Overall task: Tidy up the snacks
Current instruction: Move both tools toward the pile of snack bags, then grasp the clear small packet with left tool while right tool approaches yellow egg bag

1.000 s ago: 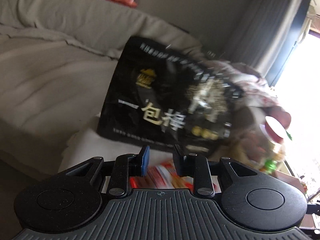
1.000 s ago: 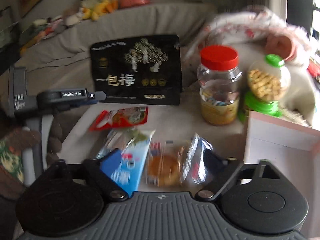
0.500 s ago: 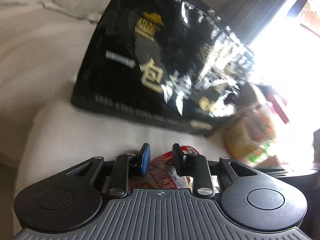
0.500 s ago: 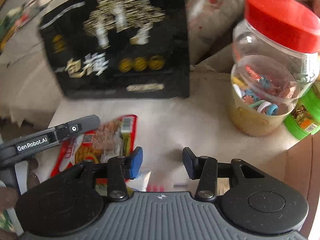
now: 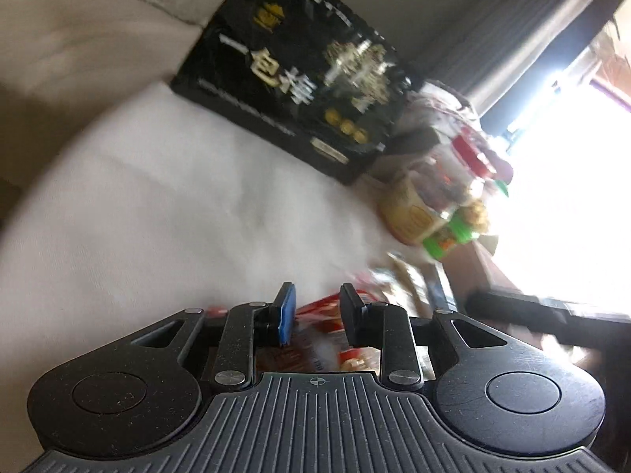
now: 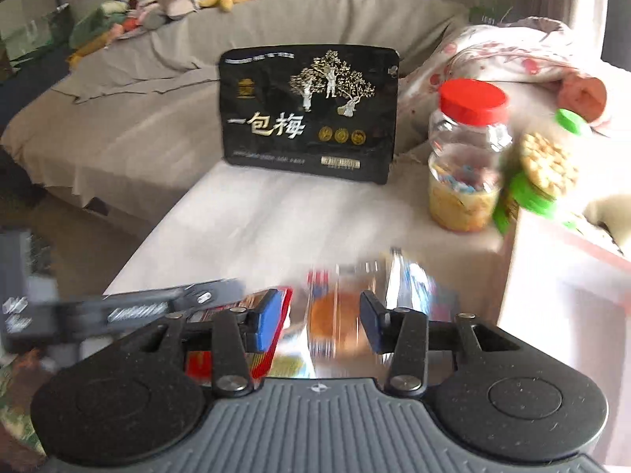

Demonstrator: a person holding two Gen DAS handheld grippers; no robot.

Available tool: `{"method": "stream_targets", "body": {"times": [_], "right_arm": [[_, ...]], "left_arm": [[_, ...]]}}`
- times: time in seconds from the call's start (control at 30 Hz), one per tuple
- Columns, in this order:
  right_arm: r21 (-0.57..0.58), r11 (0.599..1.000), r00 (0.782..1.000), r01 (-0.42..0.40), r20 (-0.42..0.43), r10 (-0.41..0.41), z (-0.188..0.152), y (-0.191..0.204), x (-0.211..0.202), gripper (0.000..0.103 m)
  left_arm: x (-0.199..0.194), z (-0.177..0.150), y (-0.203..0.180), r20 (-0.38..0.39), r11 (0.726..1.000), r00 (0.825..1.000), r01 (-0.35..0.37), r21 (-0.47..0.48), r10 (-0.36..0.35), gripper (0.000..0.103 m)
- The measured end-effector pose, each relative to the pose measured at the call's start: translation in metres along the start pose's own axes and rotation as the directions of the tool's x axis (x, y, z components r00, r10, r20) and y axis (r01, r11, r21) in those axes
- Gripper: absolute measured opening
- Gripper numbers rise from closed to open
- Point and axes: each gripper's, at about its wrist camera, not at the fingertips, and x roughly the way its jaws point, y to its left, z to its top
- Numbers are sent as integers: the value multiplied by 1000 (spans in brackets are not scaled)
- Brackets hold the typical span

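between the spread fingers of the right gripper (image 6: 323, 321), a blurred clear-wrapped pastry (image 6: 335, 315) is lying on the white cloth (image 6: 256, 220), untouched. at 9 o'clock the left gripper (image 5: 315, 315) is hovering, jaws parted, over a red packet (image 6: 276, 331). at 12 o'clock a black bag (image 6: 307, 114) is standing upright; at 2 o'clock a red-lidded jar (image 6: 467, 153) is standing. the pastry's long axis is too blurred to tell.

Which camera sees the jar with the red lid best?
The right wrist view. The red-lidded jar stands upright and whole beside the black snack bag. In the left wrist view the same jar is tilted, blurred and washed out by window glare.
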Motion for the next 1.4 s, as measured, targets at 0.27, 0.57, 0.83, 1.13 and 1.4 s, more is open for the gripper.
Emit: {"method": "stream_targets", "body": {"times": [0.27,0.57,0.83,1.13,1.4], "right_arm": [[-32,997,997,72,-19,-72,-86,-9,-66,74],[21,1000,994,-11,-105,13,-184,-30,-110,74],[-71,992,991,105,-76,-111,-213,-33,-111,75],[53,976,974,210,71,-213,-213,-62,-138,75],[-37,995,994,89,73,-86,-180,-18,-91,75]], "left_arm": [[-11,-30,-44,-87,997,993,82,-6,-82,31],[-79,-61,-81,-110,976,992,-35,214,59,31],[-56,-112,-91,-292,988,956,28,155,19,31],[-7,-92,-117,-151,968,987,-10,249,49,42],[-22,-83,-121,-140,966,989,-7,259,45,42]]}}
